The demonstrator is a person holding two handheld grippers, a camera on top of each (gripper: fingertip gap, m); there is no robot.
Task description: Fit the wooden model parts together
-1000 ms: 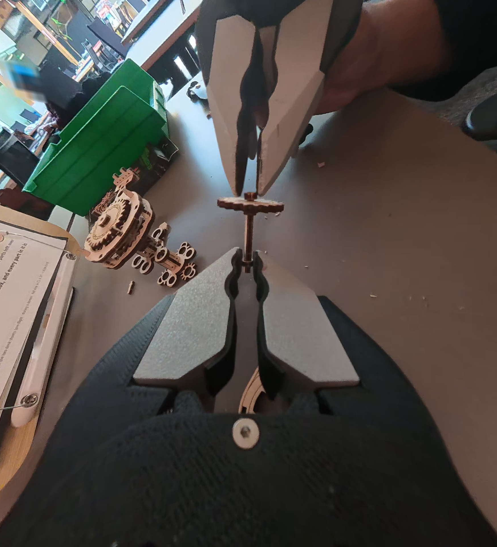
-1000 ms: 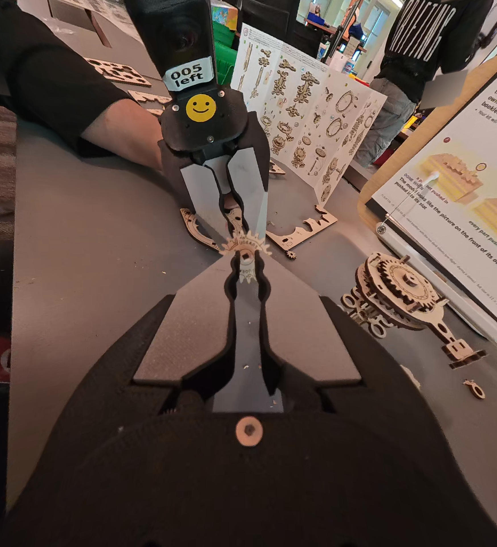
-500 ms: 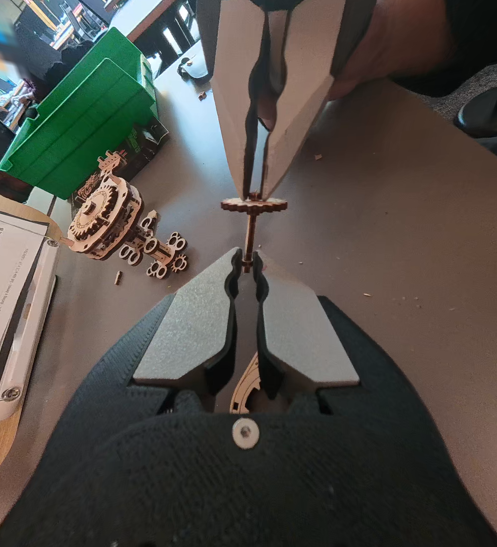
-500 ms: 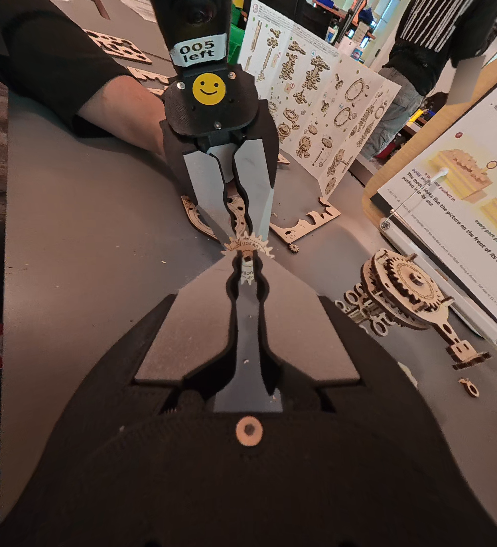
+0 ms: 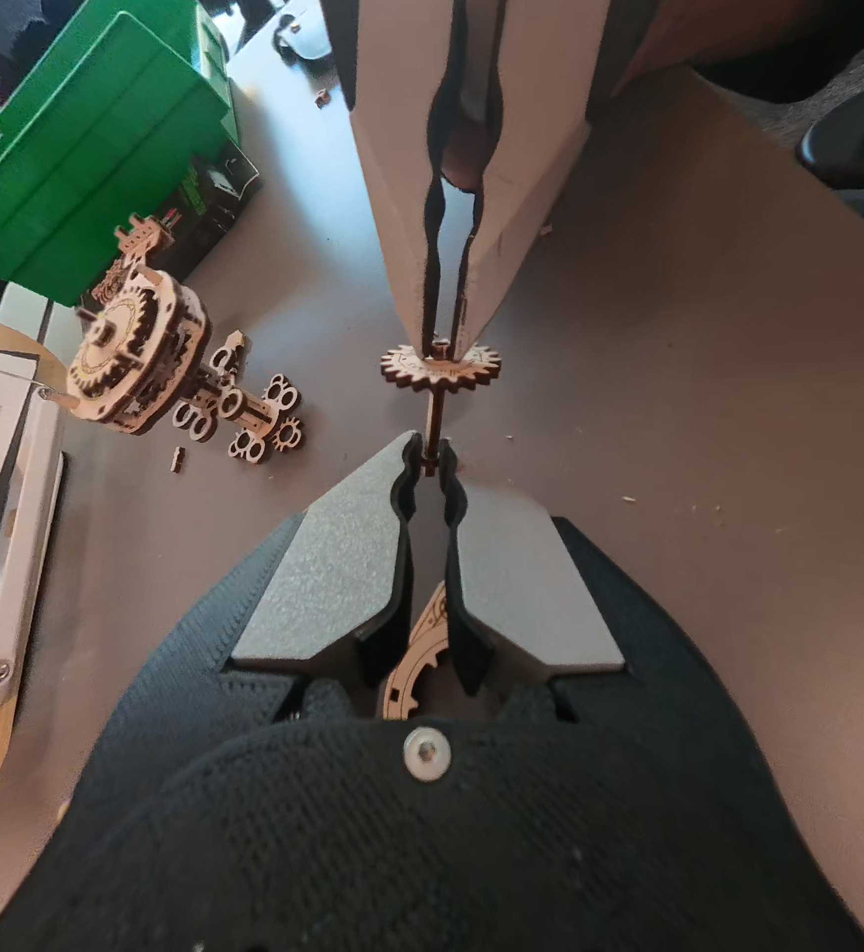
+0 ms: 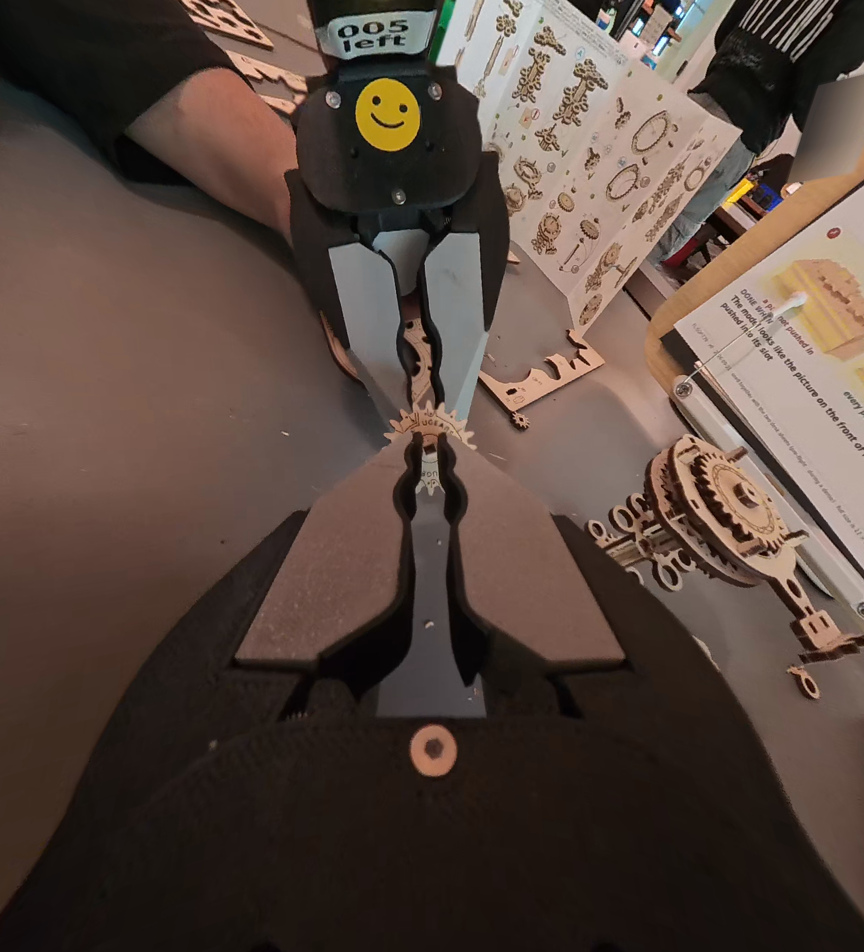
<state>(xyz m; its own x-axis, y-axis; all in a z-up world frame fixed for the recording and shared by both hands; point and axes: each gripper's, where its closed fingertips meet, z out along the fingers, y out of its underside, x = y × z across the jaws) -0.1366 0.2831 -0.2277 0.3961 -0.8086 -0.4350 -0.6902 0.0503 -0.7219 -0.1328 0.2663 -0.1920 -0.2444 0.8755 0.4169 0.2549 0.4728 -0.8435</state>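
A small wooden gear [image 5: 440, 368] sits on a thin wooden axle [image 5: 435, 422], held in the air between both grippers. My left gripper [image 5: 429, 454] is shut on the axle's near end. My right gripper [image 5: 440, 347] comes in from the top of the left wrist view, shut on the axle stub above the gear. In the right wrist view my right gripper [image 6: 429, 448] pinches the stub at the gear [image 6: 429, 426], and the left gripper [image 6: 425, 404] with a yellow smiley sticker faces it. A part-built wooden gear model [image 5: 146, 355] lies on the grey table [image 5: 677, 412].
The gear model [image 6: 728, 515] lies right of my grippers, next to a clipboard with a printed sheet [image 6: 831, 386]. A folded instruction sheet [image 6: 599, 144] stands behind. A cut-out wooden sheet [image 6: 543, 371] and a wooden ring [image 5: 419, 664] lie on the table. A green bin [image 5: 84, 129] stands far left. The tips of both grippers are at nearly the same place.
Both grippers keep their hold on the axle. They have drawn closer together, each looming larger in the other's view. The gear's face now tilts slightly more toward the left camera.
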